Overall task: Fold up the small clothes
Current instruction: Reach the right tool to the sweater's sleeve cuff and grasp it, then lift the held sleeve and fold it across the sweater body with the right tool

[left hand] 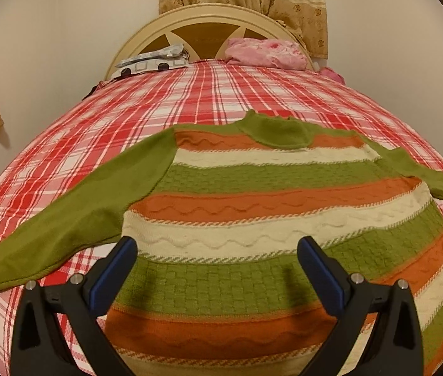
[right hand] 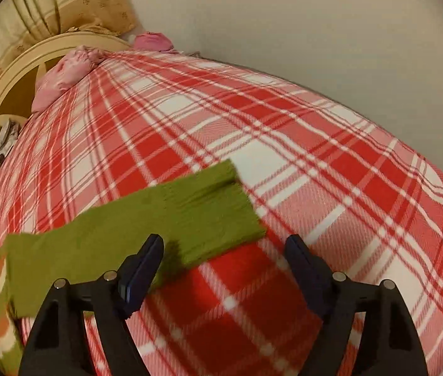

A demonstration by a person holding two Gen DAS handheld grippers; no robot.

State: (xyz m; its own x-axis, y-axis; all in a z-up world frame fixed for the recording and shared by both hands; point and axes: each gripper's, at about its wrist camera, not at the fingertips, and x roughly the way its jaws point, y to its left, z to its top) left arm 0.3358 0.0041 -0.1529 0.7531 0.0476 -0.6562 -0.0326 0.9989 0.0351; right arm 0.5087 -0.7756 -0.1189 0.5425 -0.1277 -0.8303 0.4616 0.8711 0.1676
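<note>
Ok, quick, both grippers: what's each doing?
Left gripper: open, empty, over the sweater.
Right gripper: open, empty, by the green sleeve.

Your left gripper [left hand: 216, 250] is matte black plastic: two triangular arms, each with a cut-out slot near its base, each tipped by a fingertip [left hand: 113, 277] faced in a dark blue pad. Two round silver screw heads sit on top of every arm, four per unit. Your right gripper [right hand: 224, 247] has the identical build, with black arms, dark blue pads and matching silver screws
</note>
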